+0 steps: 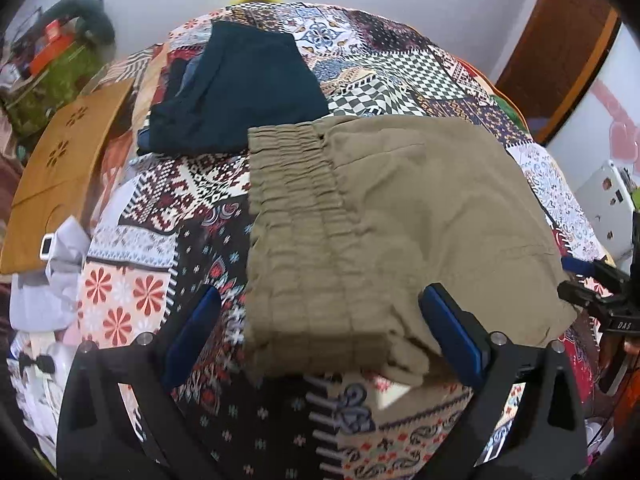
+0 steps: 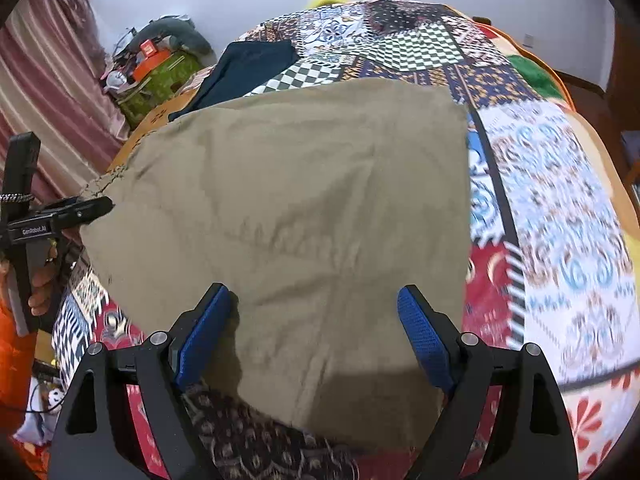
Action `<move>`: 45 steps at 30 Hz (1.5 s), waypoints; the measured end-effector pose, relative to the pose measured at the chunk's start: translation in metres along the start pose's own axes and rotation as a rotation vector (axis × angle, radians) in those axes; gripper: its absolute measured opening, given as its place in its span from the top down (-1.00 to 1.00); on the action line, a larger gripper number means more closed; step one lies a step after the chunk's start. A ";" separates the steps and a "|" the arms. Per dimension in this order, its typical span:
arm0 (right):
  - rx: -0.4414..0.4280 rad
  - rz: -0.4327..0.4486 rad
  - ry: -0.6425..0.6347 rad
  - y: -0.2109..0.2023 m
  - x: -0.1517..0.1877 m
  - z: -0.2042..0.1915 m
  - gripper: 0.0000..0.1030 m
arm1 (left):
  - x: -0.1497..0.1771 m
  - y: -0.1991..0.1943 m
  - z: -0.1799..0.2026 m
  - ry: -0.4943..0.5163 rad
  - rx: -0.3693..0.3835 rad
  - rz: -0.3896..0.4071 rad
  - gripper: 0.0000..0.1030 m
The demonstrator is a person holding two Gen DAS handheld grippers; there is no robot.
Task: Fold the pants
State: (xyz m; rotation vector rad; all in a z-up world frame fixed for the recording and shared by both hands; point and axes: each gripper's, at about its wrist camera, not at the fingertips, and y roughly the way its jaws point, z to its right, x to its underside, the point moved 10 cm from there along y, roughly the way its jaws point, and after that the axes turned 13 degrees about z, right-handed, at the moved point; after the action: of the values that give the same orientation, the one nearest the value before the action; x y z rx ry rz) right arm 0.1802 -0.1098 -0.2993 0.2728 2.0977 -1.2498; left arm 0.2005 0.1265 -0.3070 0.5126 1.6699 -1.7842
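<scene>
Khaki pants (image 1: 400, 224) lie folded on the patchwork bedspread (image 1: 208, 200), with the gathered elastic waistband (image 1: 296, 216) on the left side. My left gripper (image 1: 320, 320) is open and hovers over the near waistband corner. My right gripper (image 2: 314, 328) is open over the near edge of the same pants (image 2: 304, 208). The right gripper shows at the right edge of the left wrist view (image 1: 592, 296). The left gripper shows at the left edge of the right wrist view (image 2: 84, 212). Neither holds cloth.
A folded dark blue garment (image 1: 240, 96) lies on the bedspread behind the pants. A wooden headboard (image 1: 60, 176) and cluttered shelf (image 1: 56, 68) stand at the left. A curtain (image 2: 44, 92) hangs left; the bedspread (image 2: 560, 208) extends right.
</scene>
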 end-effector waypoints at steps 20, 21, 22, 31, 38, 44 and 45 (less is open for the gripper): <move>0.022 0.192 -0.063 -0.039 -0.055 -0.039 -0.62 | 0.006 -0.057 0.000 -0.184 0.033 0.037 -0.97; 0.016 0.203 -0.082 -0.037 -0.058 -0.045 -0.62 | 0.010 -0.057 0.002 -0.193 0.044 0.026 -0.97; 0.006 0.211 -0.099 -0.034 -0.062 -0.052 -0.62 | 0.015 -0.056 0.006 -0.204 0.059 0.013 -0.98; -0.003 0.125 -0.144 0.012 -0.038 -0.066 -0.62 | 0.040 -0.041 0.027 -0.302 0.163 -0.068 -0.97; -0.020 0.080 -0.170 0.019 -0.018 -0.066 -0.67 | 0.019 -0.025 0.037 -0.392 0.294 -0.065 -0.97; -0.040 0.073 -0.149 0.019 -0.014 -0.067 -0.67 | -0.002 -0.005 0.025 -0.446 0.238 -0.006 -0.58; -0.040 0.073 -0.148 0.020 -0.014 -0.068 -0.68 | -0.002 -0.002 0.022 -0.433 0.209 0.001 -0.24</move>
State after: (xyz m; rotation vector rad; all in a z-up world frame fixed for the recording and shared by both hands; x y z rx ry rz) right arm 0.1711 -0.0405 -0.2826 0.2294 1.9667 -1.1482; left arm 0.2036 0.1050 -0.3010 0.1928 1.1961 -1.9155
